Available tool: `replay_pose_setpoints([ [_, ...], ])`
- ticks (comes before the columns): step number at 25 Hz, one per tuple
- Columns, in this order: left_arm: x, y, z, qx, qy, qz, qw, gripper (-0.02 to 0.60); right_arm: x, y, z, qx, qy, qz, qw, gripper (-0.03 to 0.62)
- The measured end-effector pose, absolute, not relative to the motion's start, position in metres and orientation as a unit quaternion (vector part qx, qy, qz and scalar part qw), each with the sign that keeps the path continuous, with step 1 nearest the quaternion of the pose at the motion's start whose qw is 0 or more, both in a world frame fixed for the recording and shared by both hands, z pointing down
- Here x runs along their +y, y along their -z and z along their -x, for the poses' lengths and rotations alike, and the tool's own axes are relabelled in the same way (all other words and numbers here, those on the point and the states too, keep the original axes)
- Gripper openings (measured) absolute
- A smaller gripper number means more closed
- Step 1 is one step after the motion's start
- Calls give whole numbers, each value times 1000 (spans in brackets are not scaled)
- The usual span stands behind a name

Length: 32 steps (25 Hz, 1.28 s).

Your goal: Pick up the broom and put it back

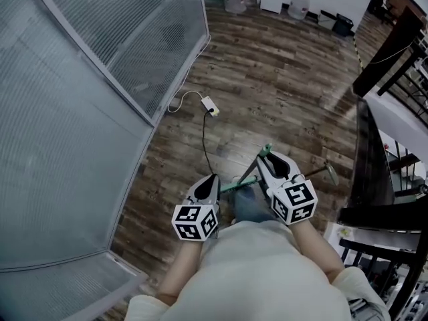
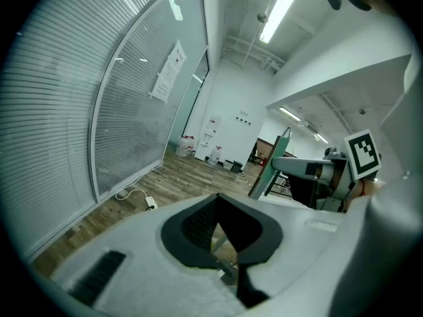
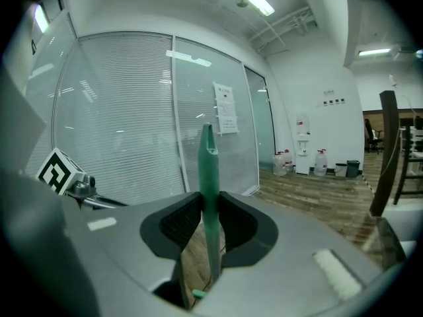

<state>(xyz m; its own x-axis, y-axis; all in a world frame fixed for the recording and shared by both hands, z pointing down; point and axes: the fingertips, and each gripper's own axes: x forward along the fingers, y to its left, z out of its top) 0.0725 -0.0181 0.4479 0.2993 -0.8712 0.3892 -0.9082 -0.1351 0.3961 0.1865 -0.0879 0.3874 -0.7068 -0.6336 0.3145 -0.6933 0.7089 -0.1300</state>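
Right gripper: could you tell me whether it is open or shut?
Shut: the right gripper presses its pads on both sides of the green broom handle.

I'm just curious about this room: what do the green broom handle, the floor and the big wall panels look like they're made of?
Green broom handle: probably plastic, or painted metal; even matte colour, moulded-looking hollow tip.
Floor: wood-look planks, possibly laminate; grain, board seams, slight sheen.
Wall panels: glass in pale frames with slatted blinds behind; reflections and fine horizontal lines.
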Motion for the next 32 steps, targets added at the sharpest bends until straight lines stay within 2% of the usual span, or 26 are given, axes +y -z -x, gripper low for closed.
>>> replay_pose_setpoints([
  [32,-106,-422,117,-753,42,-600,267,6,-206,-363,59,-981,-90,-108,130,94],
])
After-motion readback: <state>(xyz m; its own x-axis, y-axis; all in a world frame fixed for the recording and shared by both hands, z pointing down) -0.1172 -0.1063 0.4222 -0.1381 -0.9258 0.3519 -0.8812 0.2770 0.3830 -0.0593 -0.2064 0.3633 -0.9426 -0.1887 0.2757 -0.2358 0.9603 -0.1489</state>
